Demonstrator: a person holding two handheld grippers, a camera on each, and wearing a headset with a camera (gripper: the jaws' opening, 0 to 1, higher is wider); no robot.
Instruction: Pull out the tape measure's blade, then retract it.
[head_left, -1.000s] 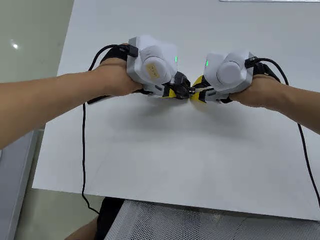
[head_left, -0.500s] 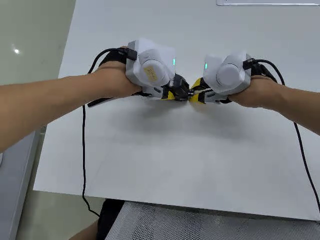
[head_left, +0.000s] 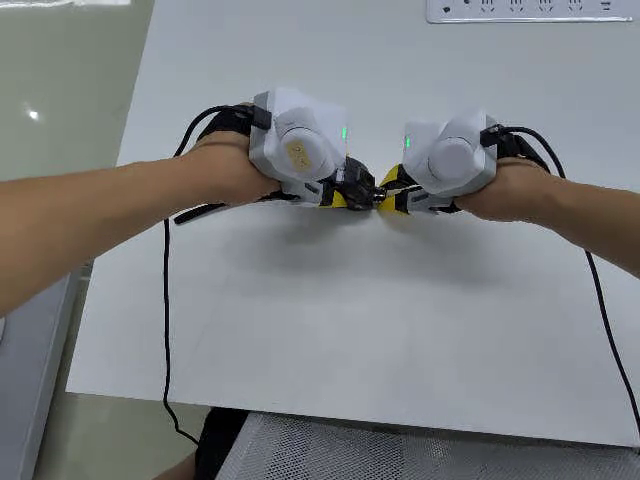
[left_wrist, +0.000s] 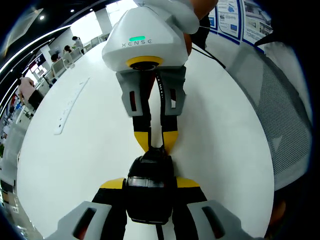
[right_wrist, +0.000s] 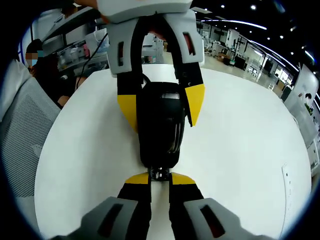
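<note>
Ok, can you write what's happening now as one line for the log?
left gripper: shut on tape measure | right gripper: shut on blade tip | pulled out: hardly at all | grippers: nose to nose over table

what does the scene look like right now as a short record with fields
left gripper: shut on the tape measure, jaws on either side of its black case
right gripper: shut on the blade tip at the mouth of the case
blade: almost no length out
grippers: facing each other, tips close together
table: white, under both grippers
</note>
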